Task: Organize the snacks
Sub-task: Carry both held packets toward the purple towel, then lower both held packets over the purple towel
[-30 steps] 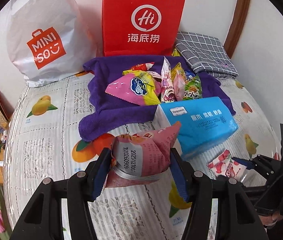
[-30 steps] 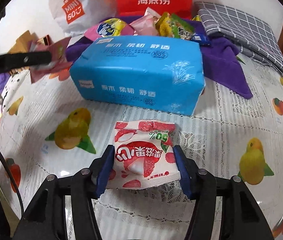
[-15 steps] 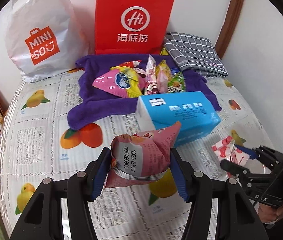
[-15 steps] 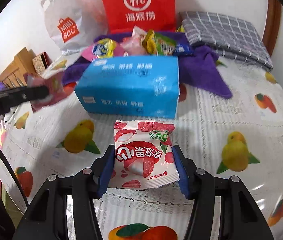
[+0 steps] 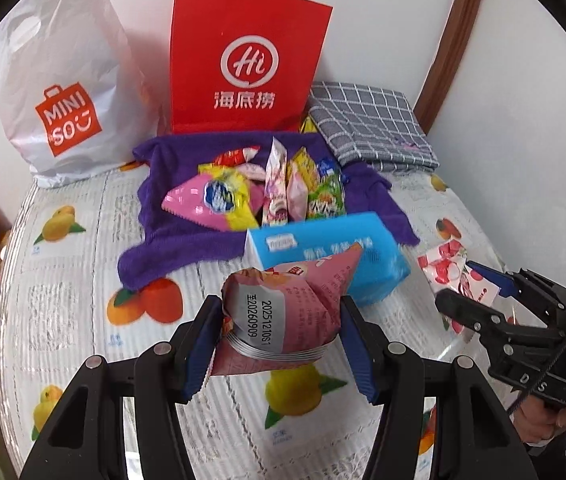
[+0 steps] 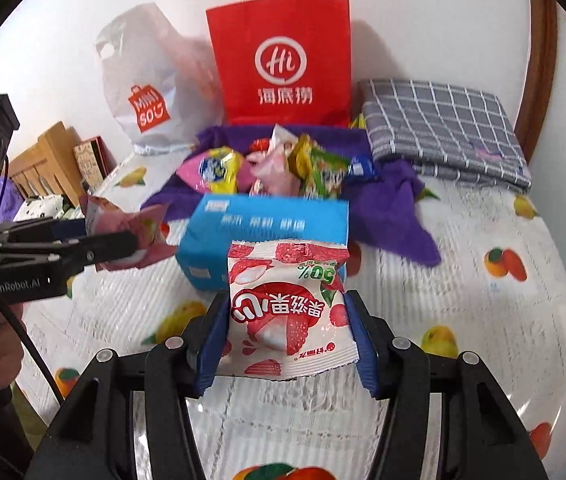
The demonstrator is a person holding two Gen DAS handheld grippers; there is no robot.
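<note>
My left gripper [image 5: 279,344] is shut on a pink snack packet [image 5: 283,316] and holds it above the table. It also shows in the right wrist view [image 6: 131,236]. My right gripper [image 6: 283,344] is shut on a white and red lychee gummy packet [image 6: 287,312], also held in the air, and seen at the right of the left wrist view [image 5: 455,276]. A pile of several snack packets [image 5: 259,196] lies on a purple towel [image 5: 175,240] behind a blue tissue pack [image 5: 379,264].
A red paper bag [image 5: 243,60] and a white Miniso bag [image 5: 63,92] stand against the back wall. A folded grey checked cloth [image 5: 367,124] lies at the back right. The fruit-print tablecloth [image 5: 63,300] covers the table. Wooden furniture [image 6: 43,164] stands left of the table.
Both grippers have lifted and pulled back from the tissue pack, each keeping its packet. More of the bags and the table now shows.
</note>
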